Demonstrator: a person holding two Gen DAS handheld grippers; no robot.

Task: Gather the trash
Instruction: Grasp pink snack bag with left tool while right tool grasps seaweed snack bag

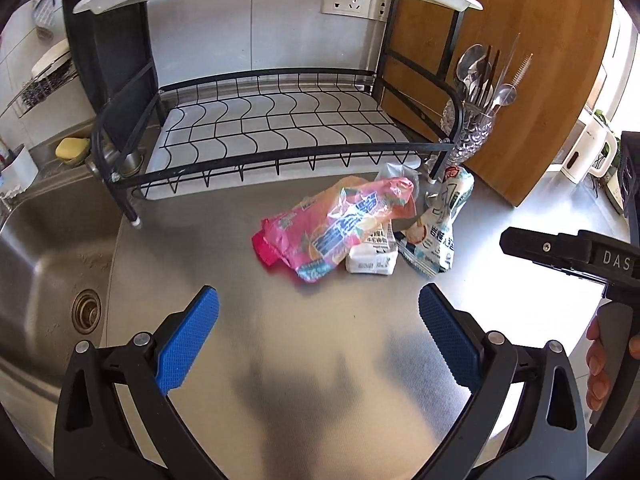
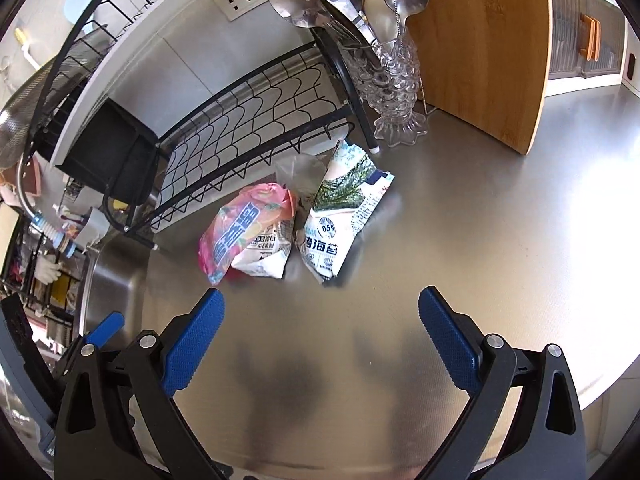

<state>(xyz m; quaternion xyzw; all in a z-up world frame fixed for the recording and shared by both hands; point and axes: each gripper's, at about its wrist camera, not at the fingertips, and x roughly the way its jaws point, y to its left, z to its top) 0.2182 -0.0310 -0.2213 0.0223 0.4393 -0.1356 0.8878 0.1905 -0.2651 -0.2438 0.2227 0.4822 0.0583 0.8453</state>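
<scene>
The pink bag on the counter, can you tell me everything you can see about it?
The pink bag is a crinkly, shiny plastic snack wrapper, pink and orange with big blue lettering. It looks crumpled and lies flat on its side on the steel counter, in front of the black dish rack. It rests partly on a white packet, with a white-and-green seaweed bag close beside. Neither gripper touches it.

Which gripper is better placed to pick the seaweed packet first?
Probably the right gripper: it is open, and the seaweed packet lies straight ahead. The left gripper faces the pink wrapper.
</scene>
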